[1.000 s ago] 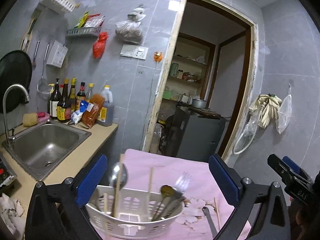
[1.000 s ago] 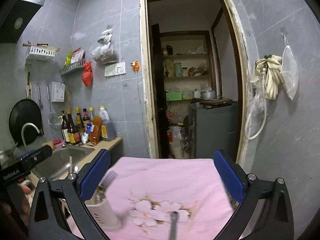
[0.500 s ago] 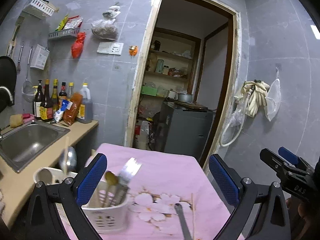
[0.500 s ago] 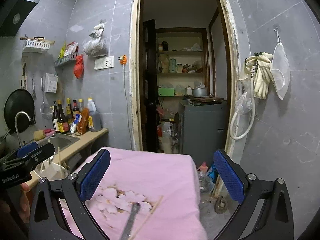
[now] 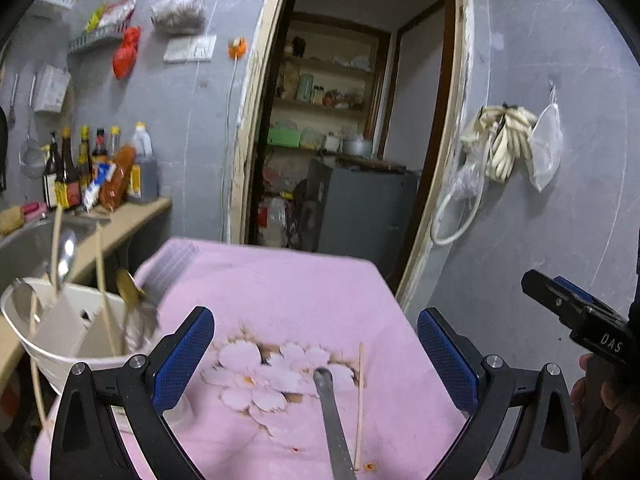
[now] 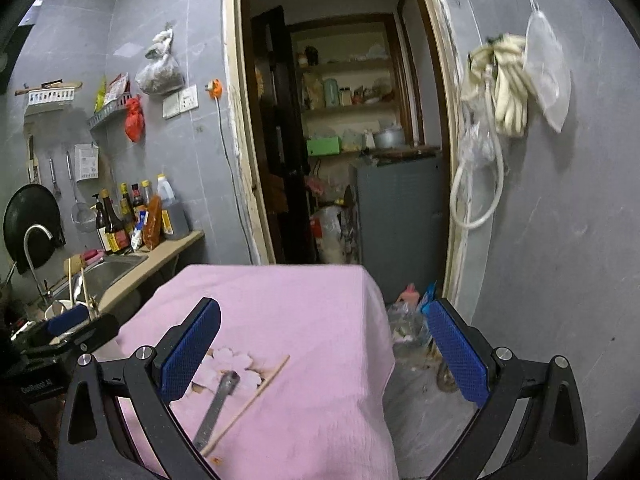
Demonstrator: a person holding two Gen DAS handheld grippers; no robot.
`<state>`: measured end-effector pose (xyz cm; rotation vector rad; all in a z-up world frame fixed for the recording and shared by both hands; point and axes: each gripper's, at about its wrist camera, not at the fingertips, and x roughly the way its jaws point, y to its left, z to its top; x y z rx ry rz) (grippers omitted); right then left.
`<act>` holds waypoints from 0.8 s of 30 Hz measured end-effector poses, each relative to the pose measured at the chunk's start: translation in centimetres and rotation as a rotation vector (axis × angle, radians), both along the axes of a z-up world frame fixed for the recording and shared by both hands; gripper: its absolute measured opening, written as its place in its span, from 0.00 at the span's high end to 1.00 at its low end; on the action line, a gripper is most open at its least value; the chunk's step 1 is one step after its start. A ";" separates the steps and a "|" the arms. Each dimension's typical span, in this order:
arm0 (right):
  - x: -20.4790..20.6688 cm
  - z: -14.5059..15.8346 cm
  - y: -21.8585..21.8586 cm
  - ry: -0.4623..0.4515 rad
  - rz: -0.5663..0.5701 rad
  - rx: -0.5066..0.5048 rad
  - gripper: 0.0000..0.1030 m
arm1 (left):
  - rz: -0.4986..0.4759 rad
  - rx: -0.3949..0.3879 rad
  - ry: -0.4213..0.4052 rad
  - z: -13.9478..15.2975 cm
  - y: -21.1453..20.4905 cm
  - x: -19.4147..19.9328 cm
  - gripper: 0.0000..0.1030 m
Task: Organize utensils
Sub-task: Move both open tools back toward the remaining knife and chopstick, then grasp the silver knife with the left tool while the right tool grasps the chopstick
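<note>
A white utensil basket (image 5: 68, 336) stands at the left end of the pink cloth-covered table (image 5: 280, 280), holding spoons, chopsticks and a fork. A metal utensil handle (image 5: 334, 420) and a single wooden chopstick (image 5: 360, 396) lie loose on the cloth's flower print. My left gripper (image 5: 314, 344) hovers open above them with nothing between its fingers. The right wrist view shows the same handle (image 6: 218, 404) and chopstick (image 6: 248, 400) under my open right gripper (image 6: 320, 344). The right gripper's body (image 5: 576, 320) appears at the right edge of the left wrist view.
A counter with a steel sink (image 6: 108, 272) and sauce bottles (image 6: 132, 216) runs along the left wall. A doorway behind the table leads to a grey cabinet (image 6: 400, 224) and shelves. The table's right edge drops to a cluttered floor (image 6: 416, 336). Gloves and a hose hang on the right wall (image 6: 500, 92).
Both views have swung right and dipped toward the table. The basket slid to the left edge of the left wrist view, and the loose handle and chopstick now lie between the fingers.
</note>
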<state>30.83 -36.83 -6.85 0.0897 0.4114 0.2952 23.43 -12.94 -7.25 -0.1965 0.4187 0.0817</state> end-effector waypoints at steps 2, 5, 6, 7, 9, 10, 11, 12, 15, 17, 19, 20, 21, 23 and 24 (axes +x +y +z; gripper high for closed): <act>0.8 -1.3 -0.3 0.031 0.010 0.011 0.01 | -0.001 -0.019 0.038 -1.1 0.0 0.9 0.01; 2.2 -3.4 -0.6 0.084 0.026 0.045 0.02 | -0.005 -0.049 0.095 -2.9 0.2 2.3 0.01; 2.8 -4.2 -0.6 0.104 0.034 0.055 0.02 | -0.004 -0.058 0.116 -3.5 0.3 2.8 0.01; 3.4 -5.0 -0.5 0.123 0.047 0.061 0.05 | -0.005 -0.065 0.130 -3.9 0.4 3.1 0.01; 4.3 -6.5 -0.1 0.154 0.072 0.060 0.13 | -0.014 -0.078 0.163 -5.0 0.6 4.0 0.01; 4.9 -7.3 0.2 0.174 0.087 0.057 0.19 | -0.014 -0.080 0.174 -5.5 0.6 4.3 0.01; 5.3 -7.9 0.5 0.189 0.100 0.057 0.21 | -0.014 -0.082 0.189 -6.0 0.7 4.6 0.01; 5.8 -8.7 0.9 0.207 0.118 0.060 0.23 | -0.015 -0.087 0.208 -6.5 0.8 5.0 0.02; 7.6 -11.0 2.5 0.281 0.183 0.058 0.41 | -0.027 -0.109 0.262 -8.0 0.9 6.0 0.14; 8.8 -12.5 3.5 0.330 0.223 0.058 0.45 | -0.039 -0.132 0.296 -8.9 1.1 6.5 0.22; 9.9 -14.0 4.9 0.383 0.264 0.042 0.52 | -0.050 -0.155 0.322 -9.7 1.2 6.9 0.30; 10.2 -14.6 5.5 0.398 0.275 0.031 0.56 | -0.053 -0.165 0.333 -10.0 1.3 7.0 0.35; 10.5 -15.1 6.1 0.411 0.293 0.027 0.57 | -0.058 -0.179 0.343 -10.4 1.4 7.2 0.38; 11.0 -15.7 7.2 0.427 0.327 0.019 0.63 | -0.068 -0.209 0.356 -10.8 1.7 7.4 0.49; 11.2 -16.1 8.0 0.437 0.351 0.010 0.66 | -0.074 -0.224 0.362 -11.1 1.8 7.4 0.50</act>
